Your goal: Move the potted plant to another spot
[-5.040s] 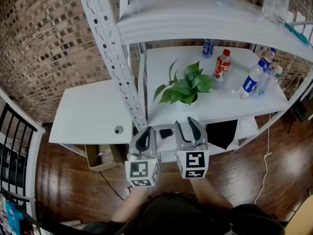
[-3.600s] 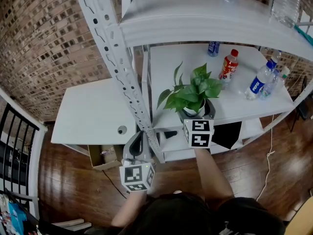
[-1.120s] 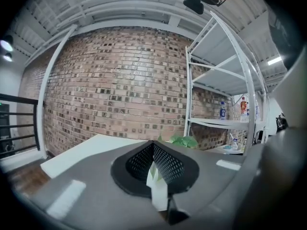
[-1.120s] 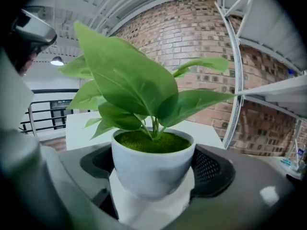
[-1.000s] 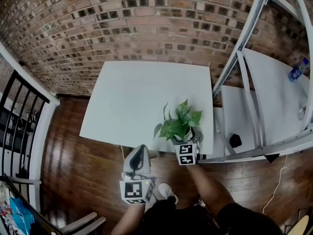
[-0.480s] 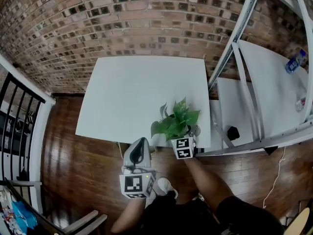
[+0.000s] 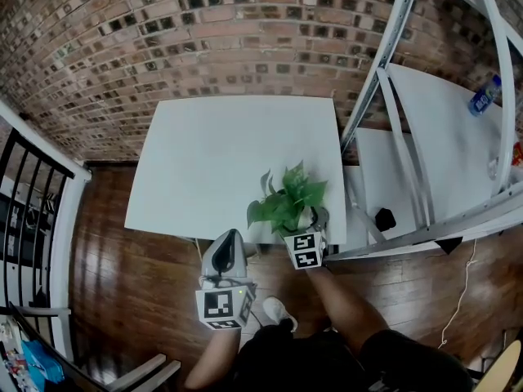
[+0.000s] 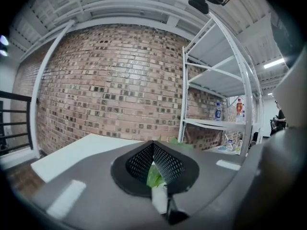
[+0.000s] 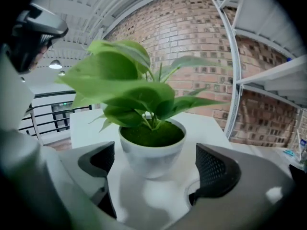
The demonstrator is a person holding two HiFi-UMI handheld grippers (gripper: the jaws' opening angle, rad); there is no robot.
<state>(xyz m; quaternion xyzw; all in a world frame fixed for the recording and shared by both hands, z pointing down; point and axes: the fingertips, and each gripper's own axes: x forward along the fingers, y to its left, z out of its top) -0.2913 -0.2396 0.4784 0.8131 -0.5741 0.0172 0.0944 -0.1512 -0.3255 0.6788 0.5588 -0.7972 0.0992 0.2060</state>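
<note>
A potted plant (image 7: 286, 204) with broad green leaves in a small white pot (image 9: 151, 153) stands upright on the white table (image 7: 204, 153), near its front right corner. My right gripper (image 7: 307, 225) reaches over the table edge with the pot between its jaws. They are opening, and a gap shows between each black pad (image 9: 217, 170) and the pot wall. My left gripper (image 7: 228, 247) hangs off the table's front edge, left of the plant, shut and empty. In the left gripper view a bit of leaf (image 8: 154, 176) and pot shows past its jaws (image 8: 154, 161).
A white metal shelf rack (image 7: 425, 137) stands right of the table, with a bottle (image 7: 484, 95) on its shelf and a small black object (image 7: 382, 217) lower down. A brick wall (image 7: 204, 39) runs behind. A black railing (image 7: 24, 202) is at left, over a wood floor.
The plant has gone from the rack shelf to the side table in my right gripper. Over the last second it stays put while the right jaws spread off the pot. The left gripper barely moves.
</note>
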